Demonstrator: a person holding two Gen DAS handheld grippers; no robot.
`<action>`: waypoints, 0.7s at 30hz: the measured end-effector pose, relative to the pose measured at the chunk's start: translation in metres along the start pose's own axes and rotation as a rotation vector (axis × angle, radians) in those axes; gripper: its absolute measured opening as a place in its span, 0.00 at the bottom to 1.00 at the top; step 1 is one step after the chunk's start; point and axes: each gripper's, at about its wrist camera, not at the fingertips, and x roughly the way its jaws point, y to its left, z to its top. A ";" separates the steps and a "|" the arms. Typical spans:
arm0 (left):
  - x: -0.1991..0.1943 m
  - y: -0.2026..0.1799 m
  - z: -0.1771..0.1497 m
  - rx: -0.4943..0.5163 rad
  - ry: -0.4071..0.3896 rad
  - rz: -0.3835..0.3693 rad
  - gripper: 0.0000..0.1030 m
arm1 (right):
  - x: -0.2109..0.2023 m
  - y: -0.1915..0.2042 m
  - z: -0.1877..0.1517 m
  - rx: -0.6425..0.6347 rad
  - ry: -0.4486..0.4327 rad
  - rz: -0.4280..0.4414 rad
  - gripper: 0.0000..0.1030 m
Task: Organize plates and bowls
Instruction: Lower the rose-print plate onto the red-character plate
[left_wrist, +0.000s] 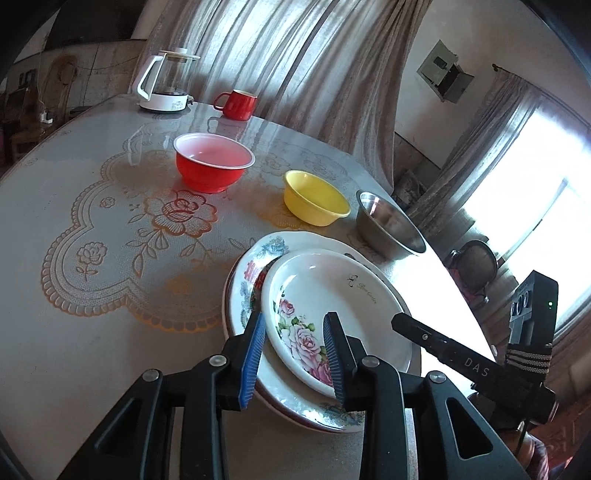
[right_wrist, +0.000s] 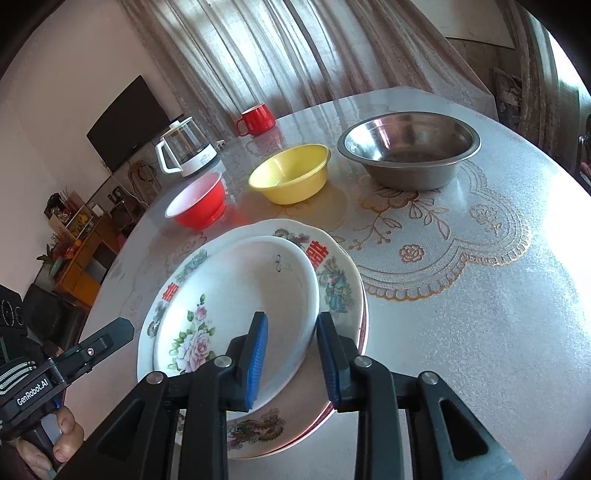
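Note:
A small white plate with pink roses (left_wrist: 332, 291) (right_wrist: 251, 280) lies on a larger decorated plate (left_wrist: 251, 273) (right_wrist: 332, 273), with a red-rimmed plate edge showing beneath. My left gripper (left_wrist: 294, 317) is open and straddles the small plate's near-left rim, its blue pads (left_wrist: 255, 354) clear of it. My right gripper (right_wrist: 291, 315) is open too and straddles the same plate's near-right rim. Behind the stack stand a red bowl (left_wrist: 214, 162) (right_wrist: 199, 203), a yellow bowl (left_wrist: 316, 197) (right_wrist: 290, 173) and a steel bowl (left_wrist: 388, 225) (right_wrist: 408, 151), all upright and empty.
A red mug (left_wrist: 238, 104) (right_wrist: 257, 118) and a glass kettle (left_wrist: 166, 85) (right_wrist: 186, 151) stand at the far side of the round table (right_wrist: 480, 332). The plate stack sits close to the near edge. A person's hand (right_wrist: 66, 439) holds the left gripper's handle.

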 end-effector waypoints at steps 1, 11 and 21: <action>0.001 0.000 -0.001 0.004 0.003 0.006 0.34 | 0.000 0.000 0.000 0.001 -0.004 -0.005 0.27; 0.019 -0.009 -0.004 0.062 0.045 0.047 0.38 | 0.005 0.007 0.004 -0.074 -0.018 -0.065 0.27; 0.013 -0.006 -0.008 0.060 0.047 0.021 0.45 | 0.004 0.010 0.001 -0.097 0.033 -0.030 0.24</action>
